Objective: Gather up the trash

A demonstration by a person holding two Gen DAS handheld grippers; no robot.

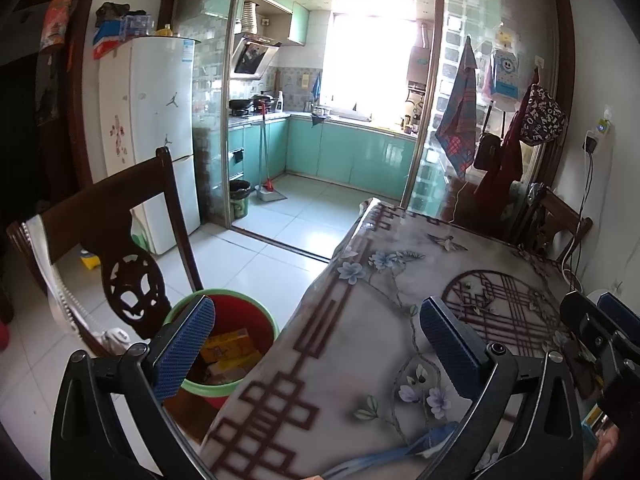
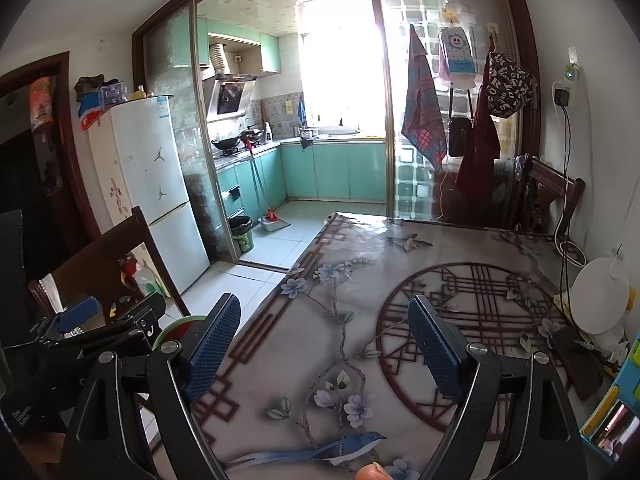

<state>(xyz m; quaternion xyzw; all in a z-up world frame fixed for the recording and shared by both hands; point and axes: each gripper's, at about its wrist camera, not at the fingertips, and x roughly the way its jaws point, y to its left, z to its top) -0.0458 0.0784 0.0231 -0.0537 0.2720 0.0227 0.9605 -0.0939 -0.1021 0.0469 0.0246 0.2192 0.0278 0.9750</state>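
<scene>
- Left gripper [image 1: 316, 348]: blue pads spread wide apart, nothing between them; it hangs over the near left edge of the table [image 1: 360, 360].
- Right gripper [image 2: 324, 344]: pads likewise wide apart and empty, over the middle of the tablecloth.
- Trash bin [image 1: 256, 312]: green rim, red liner, on the floor just left of the table and near the dark wooden chair [image 1: 120, 248]. Inside lie yellow cartons [image 1: 228, 348] and some paler wrapping; these look like trash already in.
- No loose trash shows on the open cloth in either view. Clutter at the far right edge, a dark flat item [image 2: 576, 360] and a white round-bodied object [image 2: 600, 296], cannot be told as trash or not.
- Handling, judged: cartons of this kind are probably light, thin-walled and crushable; pinch across the flat faces near an edge, gently. Wrappers would be limp and slippery; take a bunched fold.
- The bin itself probably light; its rim is the likely hold.
</scene>
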